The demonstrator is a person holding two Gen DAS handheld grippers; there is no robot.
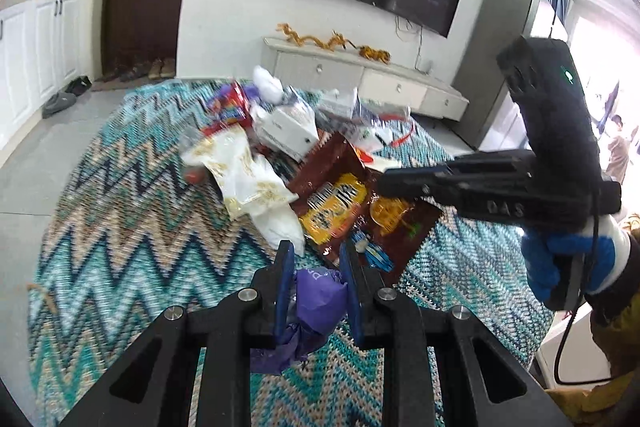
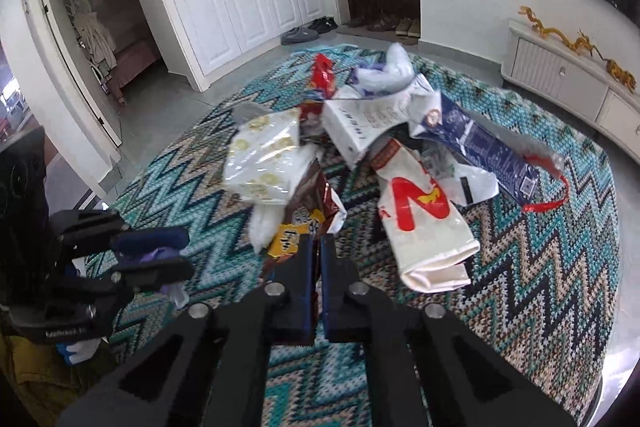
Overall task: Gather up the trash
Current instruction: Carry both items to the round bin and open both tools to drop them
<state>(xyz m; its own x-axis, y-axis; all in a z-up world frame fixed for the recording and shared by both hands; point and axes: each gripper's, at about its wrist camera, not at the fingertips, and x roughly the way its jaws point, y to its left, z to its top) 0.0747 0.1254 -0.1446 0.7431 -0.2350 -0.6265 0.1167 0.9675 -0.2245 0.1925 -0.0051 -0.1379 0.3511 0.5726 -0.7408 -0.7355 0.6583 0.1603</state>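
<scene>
Two grippers work over one zigzag rug. At lower centre of the left view, the left gripper pinches one purple wrapper. The right gripper, jaws nearly together, nips one brown snack bag. The trash pile lies mid-frame, including one white box and one blue carton.

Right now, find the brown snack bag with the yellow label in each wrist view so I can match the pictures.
Left wrist view: the brown snack bag lies at centre, just beyond the left gripper, which pinches a purple wrapper.
Right wrist view: it sits low at centre, clamped by the right gripper, yellow label at.
Shared landmark: the white-and-gold bag beside it on the zigzag rug.
</scene>
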